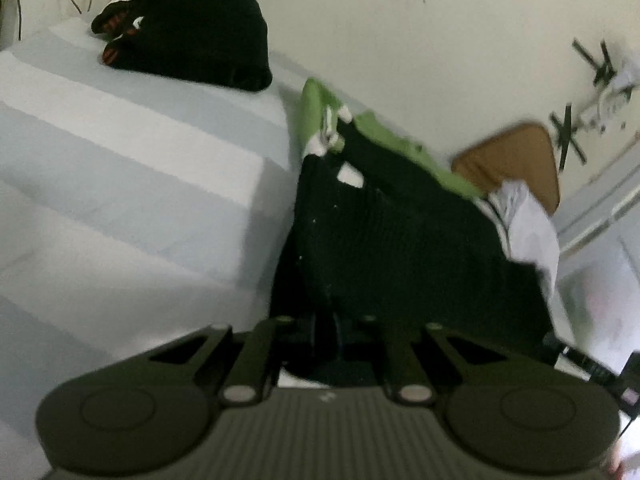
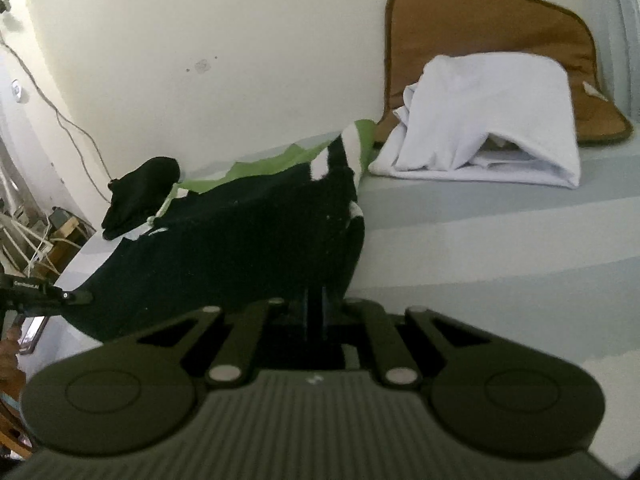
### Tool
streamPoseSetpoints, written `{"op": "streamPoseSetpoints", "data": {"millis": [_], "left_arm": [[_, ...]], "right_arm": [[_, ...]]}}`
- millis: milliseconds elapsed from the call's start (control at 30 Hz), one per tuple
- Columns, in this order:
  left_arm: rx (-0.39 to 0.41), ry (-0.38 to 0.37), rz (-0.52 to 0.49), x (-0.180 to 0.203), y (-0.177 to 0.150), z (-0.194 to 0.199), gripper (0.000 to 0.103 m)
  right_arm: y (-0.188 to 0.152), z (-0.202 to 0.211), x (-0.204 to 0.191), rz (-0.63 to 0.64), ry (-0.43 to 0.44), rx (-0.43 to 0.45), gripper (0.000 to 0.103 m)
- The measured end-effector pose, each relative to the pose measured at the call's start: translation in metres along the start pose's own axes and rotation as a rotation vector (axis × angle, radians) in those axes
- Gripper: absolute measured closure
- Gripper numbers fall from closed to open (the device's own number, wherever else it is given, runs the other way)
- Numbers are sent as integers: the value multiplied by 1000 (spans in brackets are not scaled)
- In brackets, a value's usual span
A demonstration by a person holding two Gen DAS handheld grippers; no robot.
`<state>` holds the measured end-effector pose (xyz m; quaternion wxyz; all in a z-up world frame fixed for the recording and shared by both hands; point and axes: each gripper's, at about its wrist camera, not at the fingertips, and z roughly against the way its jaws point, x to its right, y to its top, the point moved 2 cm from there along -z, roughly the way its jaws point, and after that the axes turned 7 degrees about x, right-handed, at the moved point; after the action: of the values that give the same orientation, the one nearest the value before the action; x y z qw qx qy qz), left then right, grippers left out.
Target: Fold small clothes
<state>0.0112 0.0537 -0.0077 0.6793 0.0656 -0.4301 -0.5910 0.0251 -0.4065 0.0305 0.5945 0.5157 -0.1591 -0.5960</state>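
The left gripper (image 1: 334,332) has its jaws drawn together, clamped on the near edge of the black-and-green garment (image 1: 392,240), whose dark knit cloth rises straight ahead of the fingers and hangs taut from the pinch. The right gripper (image 2: 316,312) is likewise closed on the same garment (image 2: 240,248), gripping its near hem, so the cloth stretches between the two grippers and lifts off the bed (image 2: 480,240).

The garment is black and finely ribbed, speckled with pale lint, with bright green panels and white bands at its far end. The bed under it wears a smooth sheet in broad pale grey and white stripes.

Further off, on the left wrist view, a folded black garment (image 1: 192,28) with red and white marks sits by the wall. On the right wrist view, a soft white cloth (image 2: 492,116) lies loosely heaped against a flat tan cushion (image 2: 480,16) with a dark piped edge, which leans on the cream wall (image 2: 200,40).
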Motion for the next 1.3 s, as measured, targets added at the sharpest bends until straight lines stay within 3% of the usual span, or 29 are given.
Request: {"op": "streamPoseSetpoints", "data": {"millis": [100,200,267,333,400,533,667,833,967,1133,1200,1267,1300], "left_arm": [[-25,33,-17,-4,-8,-3,93],[-20,28,-7,-2,0,-2,88],[52,36,-23,2,11,14,65],[186,44,-25,6,24,33,54],[257,10,-28,15,38,38,52],[262,-72,-54,38,64,9,46],[211,-56,-98,61,113,-45,46],[156,-12,-147,88,165,-118,44],[89,71,-190,96,187,-188,44],[19,113,-192,92,193,-249,45],[-16,109,-198,91,188,-262,56],[0,119,-273,97,179,-264,80],[3,141,-325,101,174,-265,82]], "right_arm": [[-12,-1,2,5,-27,-42,93],[-13,-11,6,7,-59,-58,68],[1,-6,6,8,-62,-26,67],[20,4,2,32,-47,42,64],[38,3,-6,47,-14,74,63],[68,-30,-27,98,63,69,63],[111,-91,-50,158,140,16,54],[155,-189,-51,120,112,-72,35],[163,-267,-34,86,48,-173,33],[151,-325,-18,51,23,-264,32],[143,-337,-17,50,45,-295,32],[136,-339,-22,96,75,-304,36],[134,-336,-28,135,93,-302,61]]}}
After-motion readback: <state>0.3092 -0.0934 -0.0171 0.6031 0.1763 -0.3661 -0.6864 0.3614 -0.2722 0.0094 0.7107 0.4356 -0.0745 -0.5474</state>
